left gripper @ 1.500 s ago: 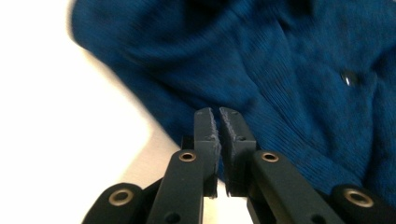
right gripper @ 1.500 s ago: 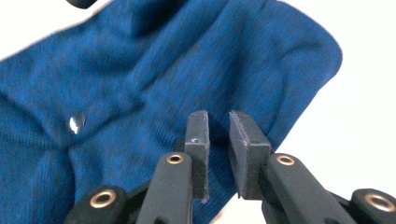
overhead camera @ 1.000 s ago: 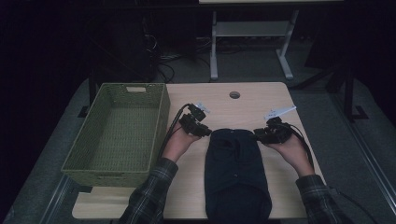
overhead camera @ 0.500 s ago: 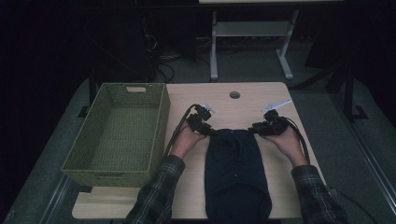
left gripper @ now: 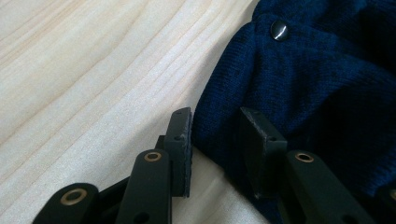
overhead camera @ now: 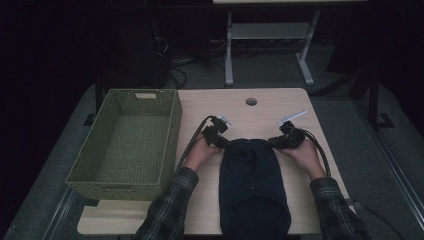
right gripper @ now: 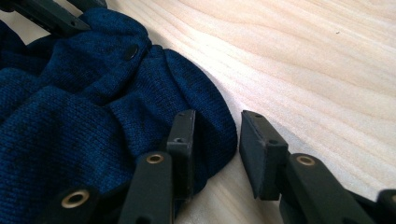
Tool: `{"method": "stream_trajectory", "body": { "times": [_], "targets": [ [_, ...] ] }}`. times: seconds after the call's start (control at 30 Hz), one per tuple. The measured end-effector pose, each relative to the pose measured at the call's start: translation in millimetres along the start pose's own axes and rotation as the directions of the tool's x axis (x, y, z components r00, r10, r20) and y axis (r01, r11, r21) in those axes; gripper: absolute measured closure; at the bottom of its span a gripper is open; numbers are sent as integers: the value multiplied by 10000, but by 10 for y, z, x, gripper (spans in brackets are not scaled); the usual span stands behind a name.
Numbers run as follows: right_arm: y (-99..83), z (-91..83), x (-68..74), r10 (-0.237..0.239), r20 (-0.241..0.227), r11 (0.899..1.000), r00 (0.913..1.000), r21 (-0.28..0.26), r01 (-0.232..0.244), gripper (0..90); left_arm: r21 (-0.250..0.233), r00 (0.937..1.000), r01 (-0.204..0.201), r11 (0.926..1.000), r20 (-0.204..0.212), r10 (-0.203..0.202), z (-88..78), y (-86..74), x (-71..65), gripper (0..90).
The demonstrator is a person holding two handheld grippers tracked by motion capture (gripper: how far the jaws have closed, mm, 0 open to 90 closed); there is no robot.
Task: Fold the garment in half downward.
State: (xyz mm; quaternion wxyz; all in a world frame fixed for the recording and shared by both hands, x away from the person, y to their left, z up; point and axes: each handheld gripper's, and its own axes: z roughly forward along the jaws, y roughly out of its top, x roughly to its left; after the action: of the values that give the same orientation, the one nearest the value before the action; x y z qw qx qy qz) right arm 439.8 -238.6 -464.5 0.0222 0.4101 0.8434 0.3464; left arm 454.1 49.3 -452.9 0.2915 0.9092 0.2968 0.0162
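At the garment's far corners, the left gripper [left gripper: 215,140] and right gripper [right gripper: 217,140] hold their jaws apart, straddling the dark blue knitted garment's [overhead camera: 252,185] edges mid-worktop [overhead camera: 270,107]; a green woven basket [overhead camera: 127,140] sits at the left edge.

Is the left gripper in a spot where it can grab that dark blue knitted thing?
Probably yes. The left gripper is open, its jaws straddling the edge of the blue knit garment lying flat on the table, with nothing between them.
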Motion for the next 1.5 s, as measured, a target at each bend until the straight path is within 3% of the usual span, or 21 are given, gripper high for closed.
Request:
{"method": "stream_trajectory", "body": {
  "times": [0.03,0.23,0.4,0.57,0.83,1.1,1.17,1.5],
  "targets": [
    [1,2,0,7,-16,10000,10000,-3,-7,671,94,9999,-162,9998,-21,162,-6,1,3,655],
    [7,17,10,-68,-210,10000,9998,65,69,758,148,9999,-67,9999,96,65,-7,7,-10,711],
    [21,8,55,-265,4,9995,9996,155,265,797,253,10000,24,9997,93,-26,-23,15,-21,785],
    [40,-19,96,-551,279,9984,9981,173,546,808,183,9999,162,9997,9,-163,-60,16,-23,802],
    [132,-161,173,-960,696,9950,9929,-220,977,810,-213,9994,36,9998,-330,-43,-247,85,-28,807],
    [233,-305,204,-876,916,9937,9919,-616,935,810,-629,9968,-217,9978,-783,167,-444,235,-62,811],
    [285,-360,231,-1113,1124,9899,9874,-750,1201,811,-716,9960,-290,9970,-861,228,-507,276,-54,812],
    [483,-601,280,-1316,1399,9802,9814,-1293,1499,812,-1153,9892,-695,9909,-1368,534,-817,474,-85,814]
  ]
}}
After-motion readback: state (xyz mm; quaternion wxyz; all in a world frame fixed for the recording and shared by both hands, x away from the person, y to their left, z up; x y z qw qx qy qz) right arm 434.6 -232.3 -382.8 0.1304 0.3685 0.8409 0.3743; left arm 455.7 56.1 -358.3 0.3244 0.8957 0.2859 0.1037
